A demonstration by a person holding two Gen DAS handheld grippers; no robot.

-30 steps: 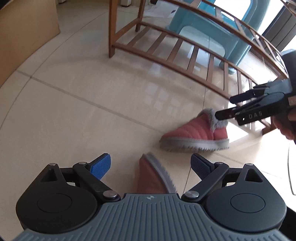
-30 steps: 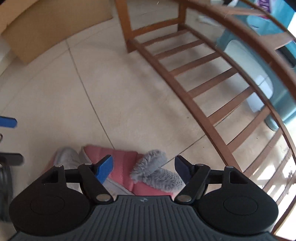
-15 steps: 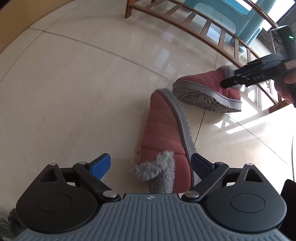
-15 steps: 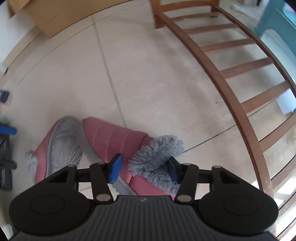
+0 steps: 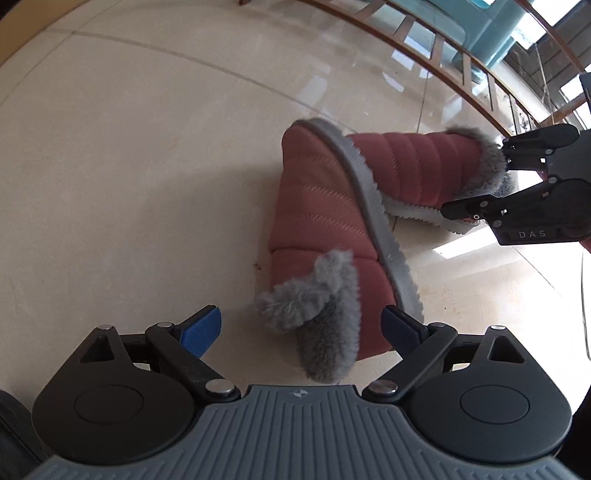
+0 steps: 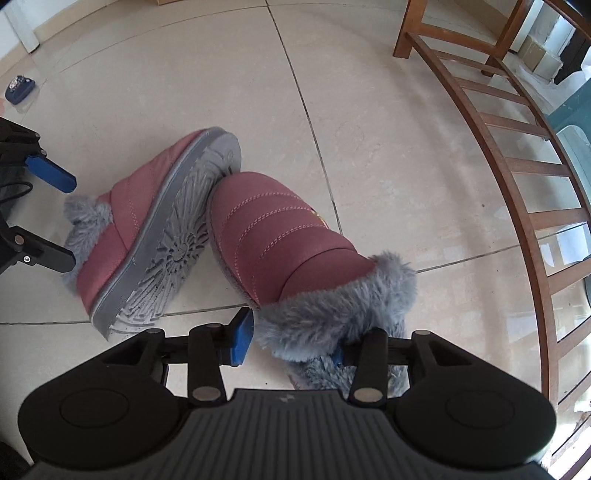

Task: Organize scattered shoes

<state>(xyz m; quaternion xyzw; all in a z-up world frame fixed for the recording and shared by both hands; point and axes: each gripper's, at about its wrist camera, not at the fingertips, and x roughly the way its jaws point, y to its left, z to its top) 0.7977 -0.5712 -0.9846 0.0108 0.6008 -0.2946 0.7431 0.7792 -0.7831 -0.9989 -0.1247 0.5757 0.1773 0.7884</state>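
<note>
Two pink quilted slippers with grey fur cuffs lie on the tiled floor. One slipper [image 5: 325, 221] lies tipped on its side, its grey sole [image 6: 166, 243] showing in the right wrist view. My left gripper [image 5: 301, 325] is open, its blue pads either side of this slipper's fur cuff. The other slipper [image 6: 280, 236] stands upright with its toe against the first one's sole; it also shows in the left wrist view [image 5: 421, 166]. My right gripper [image 6: 291, 343] is shut on its fur cuff [image 6: 332, 314] and also shows at the right of the left wrist view [image 5: 491, 181].
A wooden slatted shoe rack [image 6: 517, 177] stands on the floor to the right and behind, also in the left wrist view [image 5: 436, 55]. A light blue plastic stool [image 5: 491, 33] stands beyond it. A small dark object [image 6: 20, 88] lies far left.
My right gripper has closed on the upright slipper's fur cuff and brought it beside the other. My left gripper has come closer to the side-lying slipper's cuff, still open.
</note>
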